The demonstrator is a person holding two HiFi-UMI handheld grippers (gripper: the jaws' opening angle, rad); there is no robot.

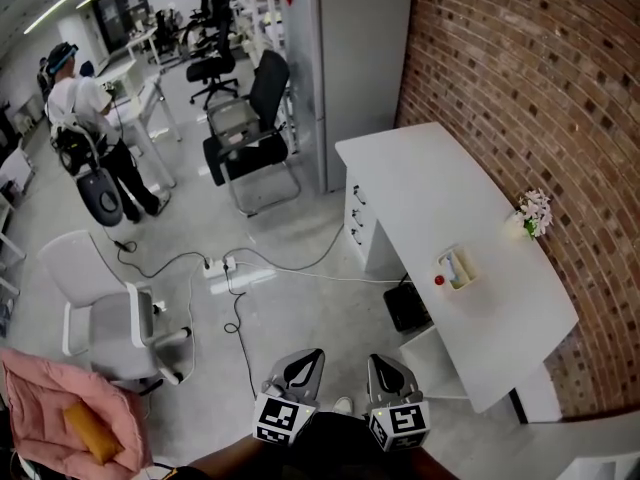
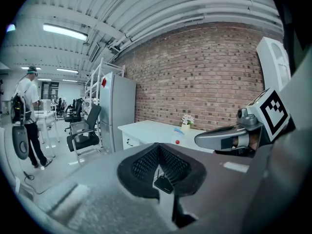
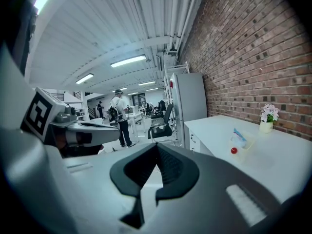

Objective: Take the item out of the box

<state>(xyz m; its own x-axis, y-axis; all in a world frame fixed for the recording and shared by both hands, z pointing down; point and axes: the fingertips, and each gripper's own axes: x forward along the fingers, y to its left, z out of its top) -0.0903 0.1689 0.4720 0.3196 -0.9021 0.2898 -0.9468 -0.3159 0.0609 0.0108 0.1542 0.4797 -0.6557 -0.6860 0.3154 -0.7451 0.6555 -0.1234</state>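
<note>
Left gripper view | left tool (image 2: 158,147) closed, empty | right gripper view | right tool (image 3: 157,147) closed, empty

Red brick wall (image 1: 520,88), white desk (image 1: 430,188), grey concrete floor (image 1: 310,230), black office chair (image 1: 248,148), ceiling strip light (image 2: 63,31)

The room is viewed steeply from overhead, well off the counter (image 1: 430,188); the left and right gripper views are aimed level toward that same distant counter.

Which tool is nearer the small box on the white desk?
Right. The right tool is left of the box and short of it; the left tool is farther left. Neither reaches the desk.
</note>
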